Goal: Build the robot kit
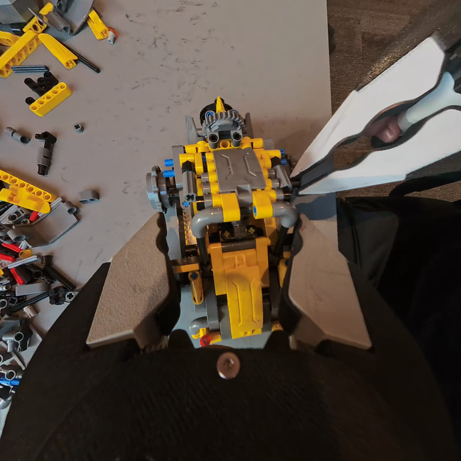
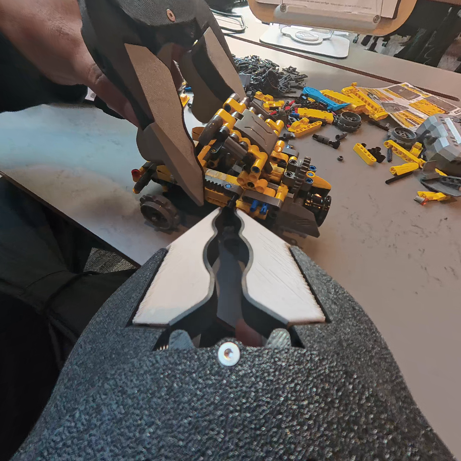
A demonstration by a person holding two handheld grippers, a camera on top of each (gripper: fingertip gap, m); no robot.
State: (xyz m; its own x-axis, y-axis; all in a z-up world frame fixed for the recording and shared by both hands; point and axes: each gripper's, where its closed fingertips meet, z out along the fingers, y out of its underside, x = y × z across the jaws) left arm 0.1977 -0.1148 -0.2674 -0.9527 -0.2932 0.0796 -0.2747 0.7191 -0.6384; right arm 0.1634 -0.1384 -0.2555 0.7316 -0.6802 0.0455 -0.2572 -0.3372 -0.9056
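A yellow and grey brick-built vehicle (image 1: 237, 172) stands on the pale table (image 1: 224, 50). My left gripper (image 1: 229, 219) has tan pads that straddle its body from above and is shut on it. In the right wrist view, the left gripper (image 2: 219, 149) reaches down over the vehicle (image 2: 252, 159), with a hand behind it. My right gripper (image 2: 228, 210) has white fingers and is shut on a black pin (image 2: 230, 200) sticking out of the vehicle's side. It shows at the vehicle's right flank in the left wrist view (image 1: 294, 184).
Loose yellow, black, grey and red parts (image 1: 20, 262) lie left of the vehicle. More parts (image 2: 324, 112), a printed booklet (image 2: 411, 99) and a grey bucket piece (image 2: 439, 139) lie beyond it. A monitor stand (image 2: 306, 37) is at the back. The table edge (image 1: 329, 74) borders carpet. The right gripper is farther from the grey bucket piece (image 2: 439, 139), some 30 cm, than the left, some 25 cm.
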